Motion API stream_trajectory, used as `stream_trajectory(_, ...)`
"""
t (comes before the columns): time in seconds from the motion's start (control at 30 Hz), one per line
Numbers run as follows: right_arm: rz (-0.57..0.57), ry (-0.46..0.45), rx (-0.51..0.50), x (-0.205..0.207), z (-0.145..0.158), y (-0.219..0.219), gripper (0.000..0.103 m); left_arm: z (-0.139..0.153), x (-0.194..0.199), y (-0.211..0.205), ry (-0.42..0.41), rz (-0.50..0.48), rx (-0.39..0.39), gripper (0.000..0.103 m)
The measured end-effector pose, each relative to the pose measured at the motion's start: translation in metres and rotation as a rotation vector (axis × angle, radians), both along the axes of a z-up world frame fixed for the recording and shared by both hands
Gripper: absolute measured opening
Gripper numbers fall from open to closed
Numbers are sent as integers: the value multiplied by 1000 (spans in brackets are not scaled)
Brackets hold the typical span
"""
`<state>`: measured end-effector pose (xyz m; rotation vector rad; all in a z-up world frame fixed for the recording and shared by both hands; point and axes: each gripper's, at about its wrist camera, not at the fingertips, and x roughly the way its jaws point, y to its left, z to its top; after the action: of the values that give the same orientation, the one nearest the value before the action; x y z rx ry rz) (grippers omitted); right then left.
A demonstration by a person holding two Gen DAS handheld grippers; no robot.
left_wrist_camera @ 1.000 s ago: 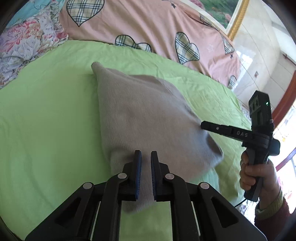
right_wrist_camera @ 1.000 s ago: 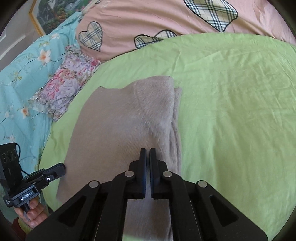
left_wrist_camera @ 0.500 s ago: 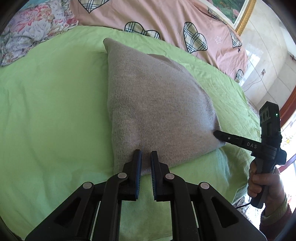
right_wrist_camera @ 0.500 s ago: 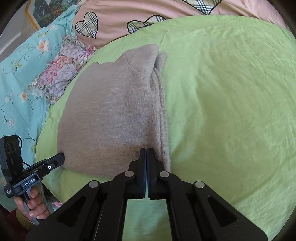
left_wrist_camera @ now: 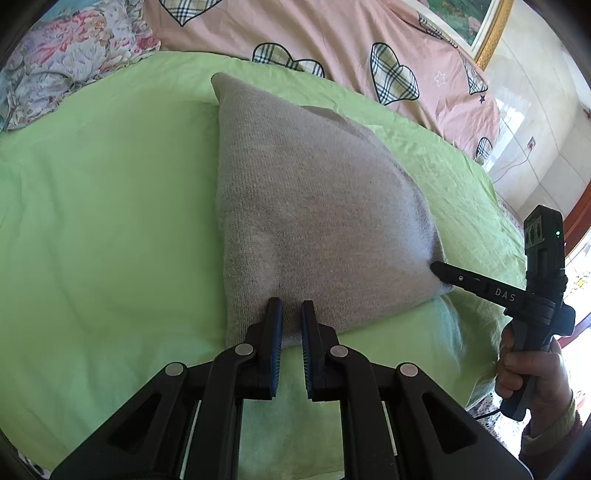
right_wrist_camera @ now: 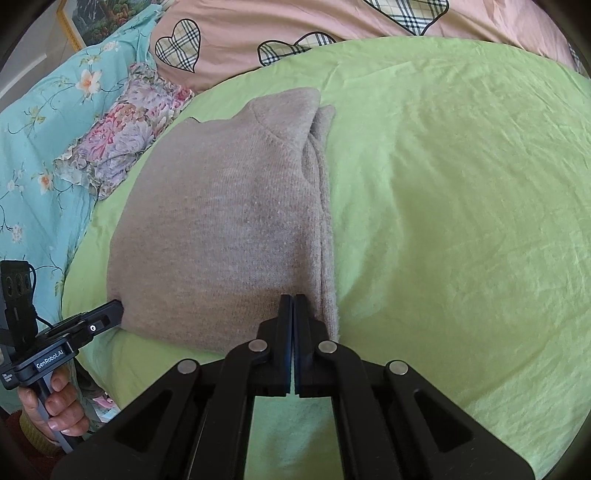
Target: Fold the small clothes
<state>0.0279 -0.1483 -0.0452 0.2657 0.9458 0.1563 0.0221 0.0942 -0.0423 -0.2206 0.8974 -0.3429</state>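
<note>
So I've got both near corners pinched: left gripper (left_wrist_camera: 291, 314) and right gripper (right_wrist_camera: 294, 308) clamped on the grey sweater (left_wrist_camera: 314, 221), which stretches straight away from me across the green sheet (left_wrist_camera: 110, 221).

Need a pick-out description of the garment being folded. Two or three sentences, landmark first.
Start at the green sheet that covers the bed. The sweater lies flat near its front edge, both grippers pinching its near hem. It is the only plain beige knit: the floral pillow and pink heart quilt behind it are patterned.
</note>
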Motion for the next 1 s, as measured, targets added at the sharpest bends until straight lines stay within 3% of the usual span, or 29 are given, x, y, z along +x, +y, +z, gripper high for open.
stream_trajectory(0.3,-25,23,-12,-8,5,-1,0,3,-6,4,51,-8,-7,9)
stream_trajectory(0.5,-57,19,-74,-37,21,2,4,9,-35,-2,34,-3,123,16)
stream_trajectory(0.6,-56,4,-75,-54,28,3,5,19,-45,-2,2,9,155,37)
stream_trajectory(0.67,-41,-1,-61,-63,30,7,6,29,-49,-2,-34,32,190,57)
stream_trajectory(0.73,-25,-7,-58,-70,34,14,22,37,-51,-2,-56,49,220,68)
stream_trajectory(0.8,-16,-27,-56,-75,38,21,63,45,-52,0,-66,66,225,82)
stream_trajectory(1.0,29,-71,-71,-86,47,39,66,52,-55,14,-41,107,212,85)
